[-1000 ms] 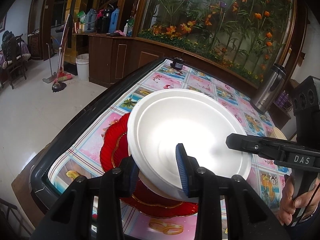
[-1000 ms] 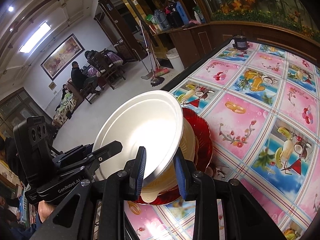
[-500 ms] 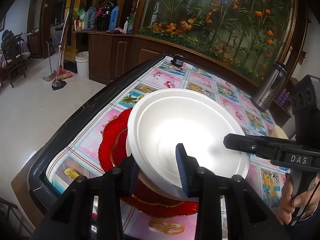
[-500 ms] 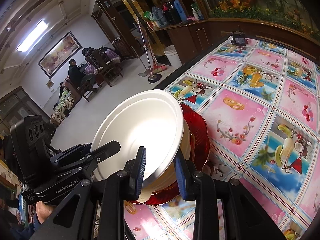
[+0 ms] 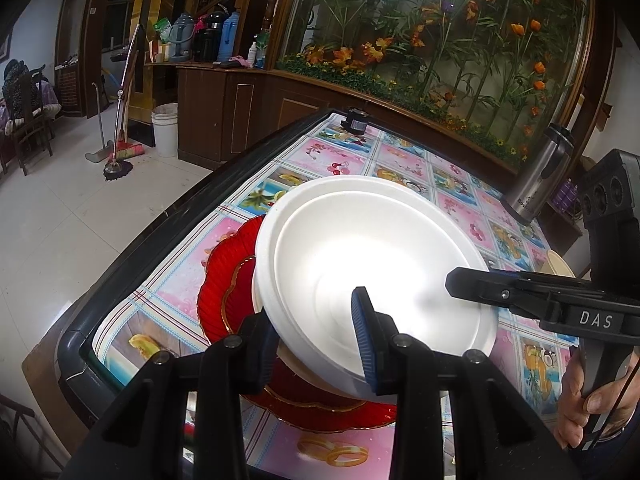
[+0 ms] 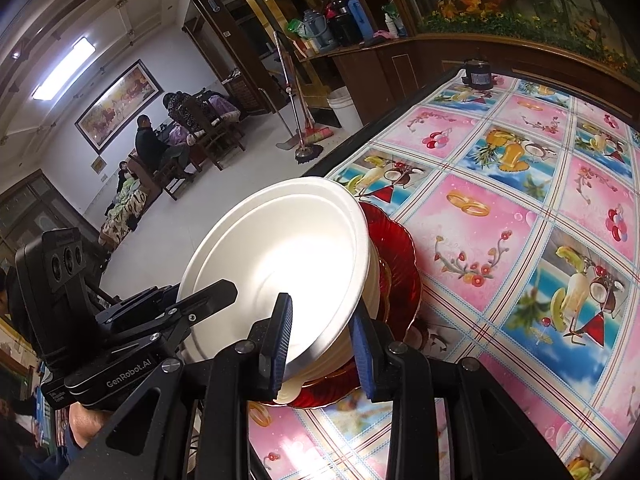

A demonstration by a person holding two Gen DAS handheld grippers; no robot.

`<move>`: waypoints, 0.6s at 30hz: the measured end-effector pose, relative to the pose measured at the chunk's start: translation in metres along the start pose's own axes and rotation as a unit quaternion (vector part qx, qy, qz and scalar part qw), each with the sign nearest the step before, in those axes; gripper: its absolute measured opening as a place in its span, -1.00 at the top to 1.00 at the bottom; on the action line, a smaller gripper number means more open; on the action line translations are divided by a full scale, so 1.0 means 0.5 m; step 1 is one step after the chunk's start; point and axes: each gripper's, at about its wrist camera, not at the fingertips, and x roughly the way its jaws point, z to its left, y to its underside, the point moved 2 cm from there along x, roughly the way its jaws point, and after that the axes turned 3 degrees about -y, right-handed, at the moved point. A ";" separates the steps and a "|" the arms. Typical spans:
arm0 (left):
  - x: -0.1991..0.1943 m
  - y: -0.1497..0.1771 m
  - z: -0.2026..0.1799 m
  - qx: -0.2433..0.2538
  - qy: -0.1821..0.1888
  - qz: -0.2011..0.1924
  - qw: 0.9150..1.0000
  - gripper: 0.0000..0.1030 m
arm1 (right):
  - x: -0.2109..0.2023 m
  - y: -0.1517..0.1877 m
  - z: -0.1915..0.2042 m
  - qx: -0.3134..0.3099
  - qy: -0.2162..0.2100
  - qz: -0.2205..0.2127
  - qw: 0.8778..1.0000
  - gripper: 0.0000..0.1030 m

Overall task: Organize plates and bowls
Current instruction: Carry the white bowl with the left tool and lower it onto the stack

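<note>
Bowls [image 5: 372, 268], empty and nested, sit on my red plate [image 5: 224, 292]; both claws [image 5: 316, 336] [image 6: 322, 336] pinch the top rim at 6 o'clock.

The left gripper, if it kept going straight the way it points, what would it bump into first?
Likely nothing new: the left gripper is already clamped on the white bowl rim. Pushed on, that bowl would probably press onto the red plate underneath.

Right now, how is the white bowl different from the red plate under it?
The white bowl is plain, deep and tilted, gripped at its rim by the left gripper and right gripper. The red plate is glossy, shallow, gold-edged and lies flat on the table. Both are round.
</note>
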 end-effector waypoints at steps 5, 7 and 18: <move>-0.001 0.001 0.003 -0.001 0.000 -0.001 1.000 0.37 | 0.001 0.000 0.003 -0.006 0.001 0.000 1.000 0.35; -0.001 0.004 0.004 -0.001 0.001 -0.001 1.000 0.37 | 0.001 -0.001 0.002 -0.008 0.001 0.002 1.000 0.35; -0.004 0.006 0.006 -0.001 0.000 -0.002 1.000 0.33 | -0.006 0.000 0.006 -0.014 0.000 0.001 1.000 0.18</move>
